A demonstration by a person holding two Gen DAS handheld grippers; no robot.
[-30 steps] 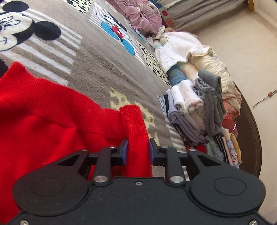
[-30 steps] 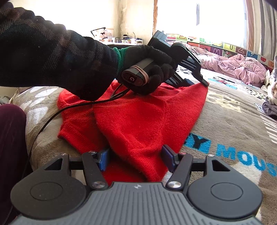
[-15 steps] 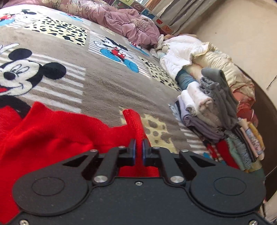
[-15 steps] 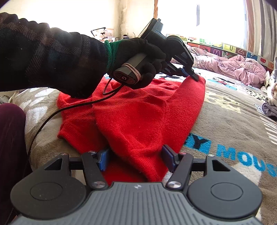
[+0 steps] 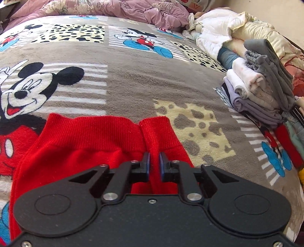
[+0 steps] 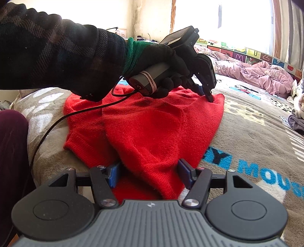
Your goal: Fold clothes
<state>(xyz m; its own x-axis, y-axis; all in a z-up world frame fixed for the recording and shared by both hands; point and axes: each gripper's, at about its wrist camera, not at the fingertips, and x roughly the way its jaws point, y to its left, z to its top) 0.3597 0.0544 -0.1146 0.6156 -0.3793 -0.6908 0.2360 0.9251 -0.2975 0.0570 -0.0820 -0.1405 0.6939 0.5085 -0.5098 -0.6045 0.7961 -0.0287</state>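
Note:
A red knit sweater (image 6: 152, 129) lies partly folded on the Mickey Mouse blanket (image 6: 256, 136). In the left wrist view its ribbed hem (image 5: 91, 131) and a cuff (image 5: 159, 133) lie ahead of the fingers. My left gripper (image 5: 153, 163) is shut on a fold of the red sweater by the cuff; in the right wrist view it (image 6: 208, 95) presses the far corner down onto the bed. My right gripper (image 6: 150, 171) is open, with its jaws either side of the sweater's near edge.
A stack of folded clothes (image 5: 262, 95) sits at the right edge of the bed, with a white jacket (image 5: 214, 32) and a pink duvet (image 5: 133, 9) behind. A black cable (image 6: 57, 121) trails from the left gripper. A bright window is at the back.
My left gripper closed on the sweater, lifted its corner, then lowered it back onto the bed. My right gripper stayed open and still.

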